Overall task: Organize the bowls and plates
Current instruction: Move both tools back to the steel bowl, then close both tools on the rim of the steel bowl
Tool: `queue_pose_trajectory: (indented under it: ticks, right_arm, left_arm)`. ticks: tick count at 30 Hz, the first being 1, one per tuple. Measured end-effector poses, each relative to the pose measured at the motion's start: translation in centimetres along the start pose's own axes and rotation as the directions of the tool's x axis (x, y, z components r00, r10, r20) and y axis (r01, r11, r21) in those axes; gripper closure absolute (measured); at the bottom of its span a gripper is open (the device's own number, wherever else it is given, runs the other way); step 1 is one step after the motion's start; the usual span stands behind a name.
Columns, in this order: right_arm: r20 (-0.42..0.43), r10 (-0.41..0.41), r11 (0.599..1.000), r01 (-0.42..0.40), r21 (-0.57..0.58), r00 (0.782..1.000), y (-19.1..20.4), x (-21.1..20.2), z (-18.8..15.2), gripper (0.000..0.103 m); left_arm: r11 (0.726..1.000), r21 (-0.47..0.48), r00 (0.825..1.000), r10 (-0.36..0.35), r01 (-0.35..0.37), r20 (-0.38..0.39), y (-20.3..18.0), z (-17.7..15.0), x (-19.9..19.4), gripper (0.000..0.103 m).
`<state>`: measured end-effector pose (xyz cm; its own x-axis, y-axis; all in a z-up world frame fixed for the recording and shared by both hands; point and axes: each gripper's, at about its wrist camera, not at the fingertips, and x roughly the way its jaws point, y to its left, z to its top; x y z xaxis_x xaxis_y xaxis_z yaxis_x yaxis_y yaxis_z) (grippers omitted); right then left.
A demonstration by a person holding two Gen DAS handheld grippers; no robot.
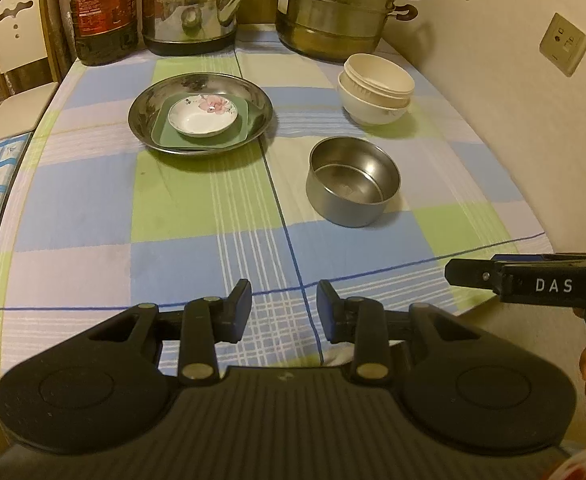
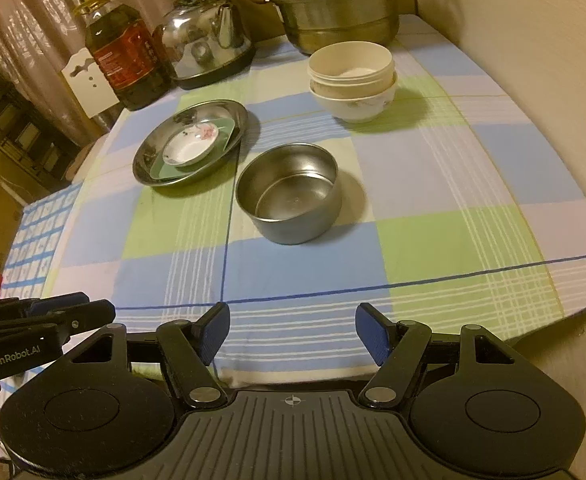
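A steel plate (image 1: 149, 120) holds a green square plate (image 1: 245, 120) with a small white flowered dish (image 1: 201, 117) on top; the stack also shows in the right wrist view (image 2: 153, 152). A steel bowl (image 1: 352, 181) (image 2: 289, 194) stands alone on the cloth. Stacked white bowls (image 1: 375, 89) (image 2: 353, 80) sit further back. My left gripper (image 1: 284, 310) is open and empty near the table's front edge. My right gripper (image 2: 292, 332) is open and empty, beside the left one; it shows at the right of the left wrist view (image 1: 469, 274).
A checked tablecloth (image 1: 213, 208) covers the table. At the back stand an oil bottle (image 1: 103, 8), a steel kettle (image 1: 191, 4) and a stacked steamer pot (image 1: 333, 8). A wall (image 1: 513, 100) with sockets runs along the right. A white chair (image 1: 17, 32) is back left.
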<state>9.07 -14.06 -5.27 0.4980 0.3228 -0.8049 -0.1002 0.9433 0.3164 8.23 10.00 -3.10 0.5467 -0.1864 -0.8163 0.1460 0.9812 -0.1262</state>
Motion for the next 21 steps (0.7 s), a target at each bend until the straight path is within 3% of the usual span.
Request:
queue_pose_trajectory:
  ticks: [8, 13, 16, 21]
  right_arm:
    - [0.015, -0.007, 1.000, 0.007, 0.010, 1.000, -1.6, 1.5, 2.3, 0.033]
    - [0.033, -0.011, 1.000, 0.011, -0.010, 0.999, -2.6, 3.3, 4.8, 0.034]
    - [0.040, 0.001, 1.000, 0.000, -0.025, 0.999, -3.2, 4.5, 6.2, 0.035]
    - [0.028, 0.029, 0.998, -0.027, -0.060, 0.999, -4.2, 6.8, 8.3, 0.045]
  left_arm:
    - [1.000, -0.027, 1.000, 0.011, -0.011, -0.001, 0.5, 2.3, 2.3, 0.071]
    - [0.997, -0.072, 1.000, -0.012, 0.011, -0.003, 1.0, 4.2, 4.5, 0.071]
    - [0.998, -0.053, 1.000, -0.025, 0.025, 0.008, 0.2, 5.6, 5.9, 0.071]
    - [0.998, -0.046, 0.999, -0.043, 0.043, 0.001, -1.0, 7.5, 9.0, 0.071]
